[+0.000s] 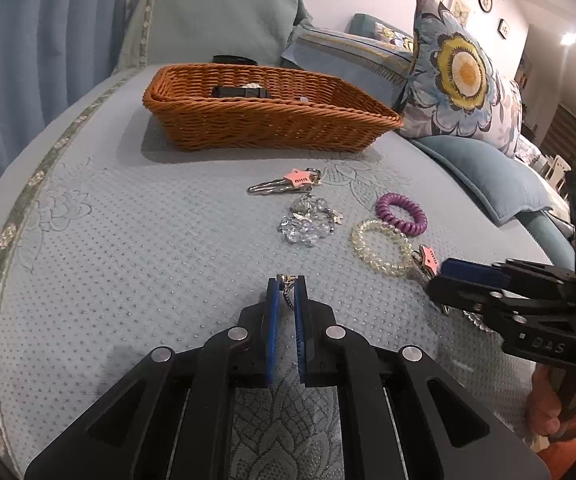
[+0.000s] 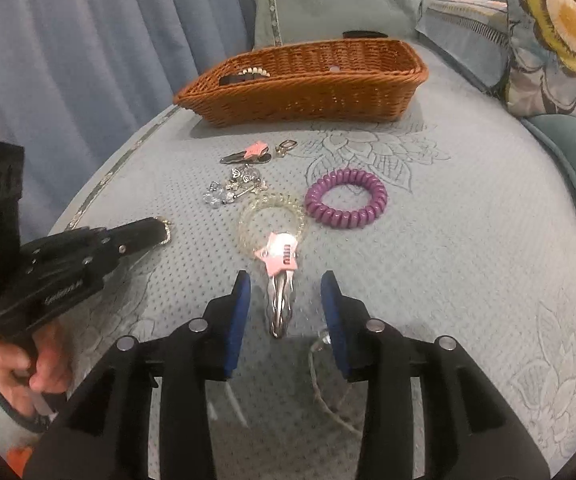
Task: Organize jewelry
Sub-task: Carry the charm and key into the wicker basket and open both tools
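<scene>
My left gripper (image 1: pixel 287 281) is shut on a small glittery metal trinket (image 1: pixel 288 288), held just above the bedspread; the right wrist view shows that gripper (image 2: pixel 156 229) at the left with the trinket (image 2: pixel 165 232) at its tip. My right gripper (image 2: pixel 286 277) is open and straddles a silver hair clip with a pink star (image 2: pixel 280 276), with a gap on either side of it. The clip lies on the bed, its star end over a clear coil bracelet (image 2: pixel 272 216). A purple coil hair tie (image 2: pixel 346 199) lies beside it. The wicker basket (image 1: pixel 272 124) stands farther back.
A second pink-star clip (image 1: pixel 284 182) and a cluster of crystal pieces (image 1: pixel 308 220) lie between the grippers and the basket. A black item and white beads (image 1: pixel 240 91) sit in the basket. A clear strand (image 2: pixel 328 392) lies under my right gripper. Floral pillows (image 1: pixel 460 76) line the right.
</scene>
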Tool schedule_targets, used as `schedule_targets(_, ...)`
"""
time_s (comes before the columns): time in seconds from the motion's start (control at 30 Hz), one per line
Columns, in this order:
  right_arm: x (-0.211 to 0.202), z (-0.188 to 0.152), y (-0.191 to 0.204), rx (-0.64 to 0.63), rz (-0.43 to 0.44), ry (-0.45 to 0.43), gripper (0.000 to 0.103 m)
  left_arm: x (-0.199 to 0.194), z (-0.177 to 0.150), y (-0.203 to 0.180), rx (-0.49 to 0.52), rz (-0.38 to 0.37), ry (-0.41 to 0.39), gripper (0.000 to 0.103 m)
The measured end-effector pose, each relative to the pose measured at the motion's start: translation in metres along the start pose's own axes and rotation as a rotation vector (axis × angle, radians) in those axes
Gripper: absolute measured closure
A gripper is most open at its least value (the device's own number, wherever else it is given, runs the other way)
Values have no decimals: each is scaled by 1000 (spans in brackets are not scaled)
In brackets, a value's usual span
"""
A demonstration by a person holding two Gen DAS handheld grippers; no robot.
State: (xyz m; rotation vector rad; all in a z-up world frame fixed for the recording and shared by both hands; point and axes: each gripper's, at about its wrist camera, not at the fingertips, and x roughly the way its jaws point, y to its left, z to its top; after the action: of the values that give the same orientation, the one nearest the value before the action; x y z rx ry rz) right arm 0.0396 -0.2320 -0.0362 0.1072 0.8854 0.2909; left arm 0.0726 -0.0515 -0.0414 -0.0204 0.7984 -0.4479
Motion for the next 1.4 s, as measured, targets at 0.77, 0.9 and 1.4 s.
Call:
schedule_targets(0.77,-51,75,16,-106,-38,-273,91,-42,59,0,0,-54,-239,98)
schedule_targets(0.9,-49,111,13,-117,-51,-325,91,-43,94,-2,16,-50,-294,98)
schedule_targets(1.4,51,211,-52,29,-43,-182,91,65,177,-4,-30,-103,-210,98)
